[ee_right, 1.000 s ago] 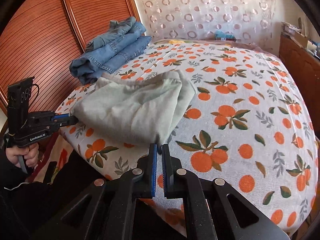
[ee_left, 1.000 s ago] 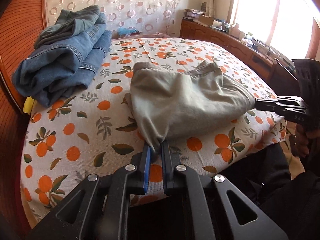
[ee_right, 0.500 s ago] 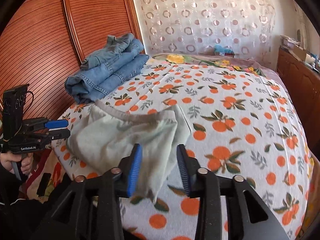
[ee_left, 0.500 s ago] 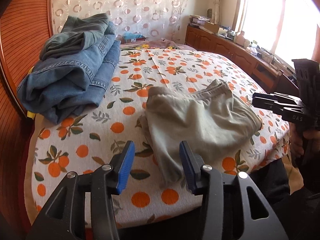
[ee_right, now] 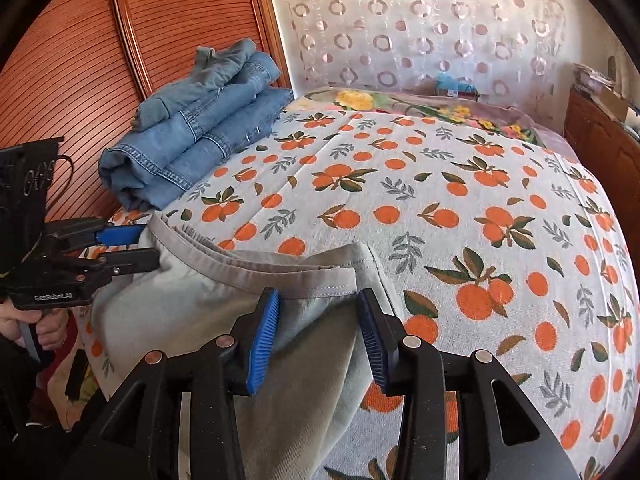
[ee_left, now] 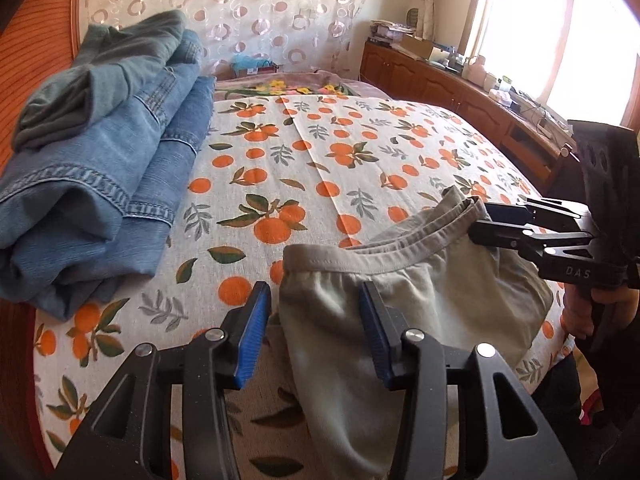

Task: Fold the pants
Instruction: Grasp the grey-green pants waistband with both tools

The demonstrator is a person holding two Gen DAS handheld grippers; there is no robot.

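Note:
The grey-beige pants (ee_left: pixel 404 300) lie folded on the near edge of the orange-print bed (ee_left: pixel 320 160), waistband facing the far side. My left gripper (ee_left: pixel 316 300) is open, its jaws standing either side of the pants' left waistband corner. My right gripper (ee_right: pixel 318 308) is open around the right waistband corner of the pants (ee_right: pixel 208 304). Each gripper also shows in the other's view: the right one (ee_left: pixel 484 222) at the waistband's right end, the left one (ee_right: pixel 140 244) at its left end.
A stack of folded blue jeans (ee_left: pixel 92 184) with a grey-green garment on top lies at the bed's far left by the wooden headboard (ee_right: pixel 80 60). A wooden cabinet (ee_left: pixel 460 96) with clutter stands along the window on the right. A patterned curtain hangs behind.
Both grippers were shut on the pants' corners a second ago. They have let go, opened wide, and moved forward to the waistband corners. The pants now lie on the bed.

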